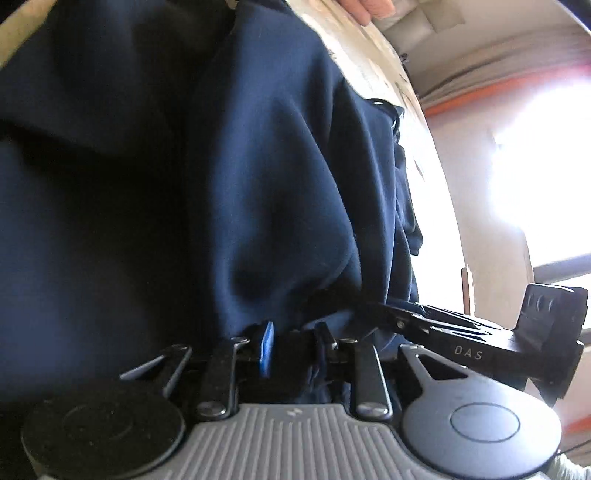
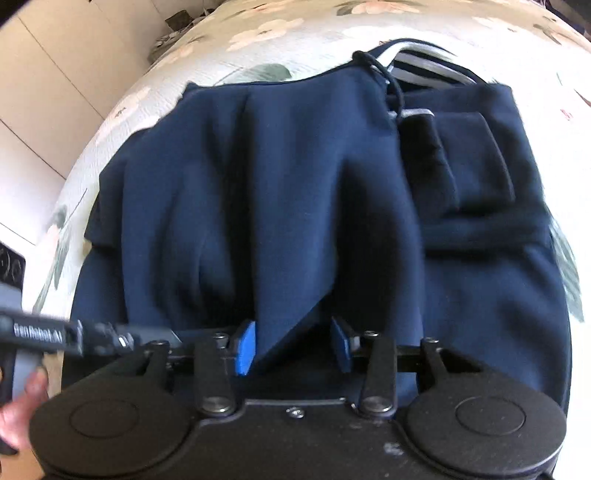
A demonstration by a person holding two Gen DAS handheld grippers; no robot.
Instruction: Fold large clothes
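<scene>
The right claw [image 2: 291, 343] is standing partly open with a corner of the navy garment [image 2: 280, 184] lying between its blue pads [image 2: 245, 347], the cloth brushing the left pad while the right pad looks clear of it. The left claw [image 1: 295, 345] is showing dark fabric bunched in a narrower gap; whether its pads are pressing cannot be told. The garment, partly folded with its drawstring [image 2: 384, 74] and striped lining [image 2: 424, 66] at the far end, is lying on the floral bedspread [image 2: 295, 33]. The fold would likely go best with both claws working the near edge evenly and laying it flat toward the far hem without dragging the layers beneath. Bedspread is showing beyond the far and left edges; the two claws are crowding each other, leaving little room between them.
</scene>
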